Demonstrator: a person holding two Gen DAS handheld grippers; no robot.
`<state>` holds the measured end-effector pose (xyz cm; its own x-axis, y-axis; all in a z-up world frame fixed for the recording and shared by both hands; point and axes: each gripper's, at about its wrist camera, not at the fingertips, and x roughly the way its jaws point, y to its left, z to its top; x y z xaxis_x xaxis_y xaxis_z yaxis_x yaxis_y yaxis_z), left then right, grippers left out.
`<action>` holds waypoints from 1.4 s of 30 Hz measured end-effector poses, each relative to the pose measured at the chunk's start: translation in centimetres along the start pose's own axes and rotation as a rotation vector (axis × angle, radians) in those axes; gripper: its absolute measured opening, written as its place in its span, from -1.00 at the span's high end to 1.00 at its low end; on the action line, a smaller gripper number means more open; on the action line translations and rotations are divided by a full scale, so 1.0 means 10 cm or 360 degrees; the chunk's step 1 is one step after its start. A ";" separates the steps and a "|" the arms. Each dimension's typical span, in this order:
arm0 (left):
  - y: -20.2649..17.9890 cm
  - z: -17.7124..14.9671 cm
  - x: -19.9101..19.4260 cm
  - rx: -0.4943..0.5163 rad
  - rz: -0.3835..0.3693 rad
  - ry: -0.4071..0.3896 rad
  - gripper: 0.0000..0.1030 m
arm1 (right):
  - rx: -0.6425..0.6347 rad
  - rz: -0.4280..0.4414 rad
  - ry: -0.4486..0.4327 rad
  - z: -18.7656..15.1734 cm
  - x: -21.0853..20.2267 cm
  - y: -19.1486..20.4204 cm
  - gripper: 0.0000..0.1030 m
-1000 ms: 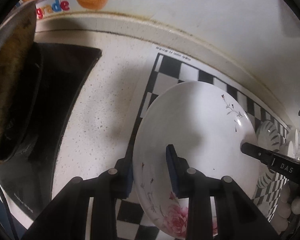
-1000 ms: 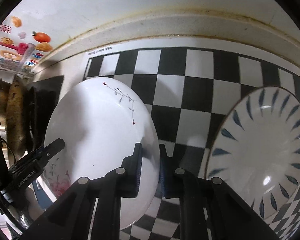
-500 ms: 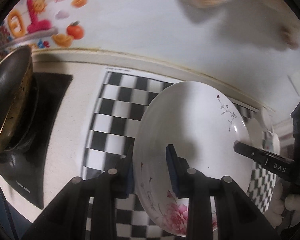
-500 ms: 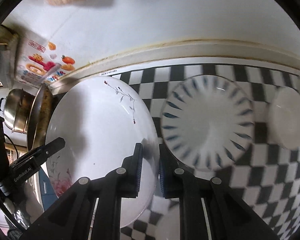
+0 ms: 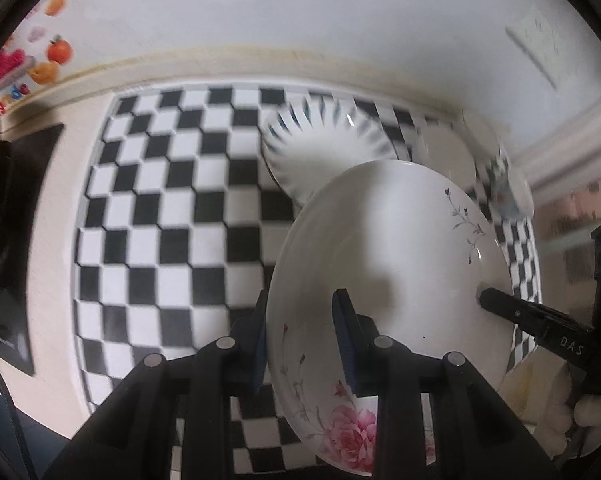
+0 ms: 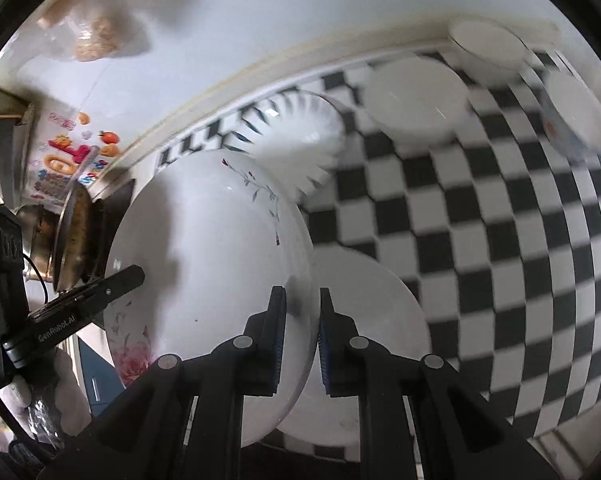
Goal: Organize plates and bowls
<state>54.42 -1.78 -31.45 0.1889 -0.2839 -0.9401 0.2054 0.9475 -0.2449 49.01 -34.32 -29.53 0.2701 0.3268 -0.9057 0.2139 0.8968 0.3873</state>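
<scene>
two tongs carry one white round ceramic plate with pink flower print above the checkered tabletop: left tongs clenched on its near rim, right tongs on the opposite rim. a blue-petal white plate lies just beyond, equally near both.

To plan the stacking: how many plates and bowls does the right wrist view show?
6. Held floral plate; blue-leaf plate behind it; plain plate beneath it; white dish, white bowl and patterned bowl toward the far right. More may be hidden.
</scene>
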 end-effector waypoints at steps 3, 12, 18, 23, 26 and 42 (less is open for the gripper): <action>-0.15 -0.14 0.26 0.0038 0.0016 0.0102 0.48 | 0.0065 -0.0041 0.0057 -0.18 0.16 -0.27 0.68; -0.38 -0.42 0.77 0.0136 0.0099 0.0309 0.46 | 0.0097 -0.0138 0.0148 -0.52 0.43 -0.70 0.68; -0.43 -0.47 0.84 0.0158 0.0145 0.0354 0.47 | 0.0086 -0.0148 0.0155 -0.54 0.44 -0.71 0.68; -0.49 -0.45 0.87 0.0206 0.0227 0.0356 0.47 | 0.0057 -0.0161 0.0156 -0.50 0.46 -0.68 0.71; -0.50 -0.45 0.90 0.0193 0.0241 0.0361 0.47 | 0.0019 -0.0193 0.0173 -0.49 0.49 -0.65 0.73; -0.65 -0.62 0.98 0.0151 0.0279 0.0378 0.47 | 0.0032 -0.0273 0.0334 -0.44 0.58 -0.57 0.74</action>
<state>49.02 -9.77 -40.54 0.0018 -0.0645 -0.9979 0.2805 0.9579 -0.0614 45.22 -36.25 -37.73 0.0286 0.2273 -0.9734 0.2588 0.9389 0.2268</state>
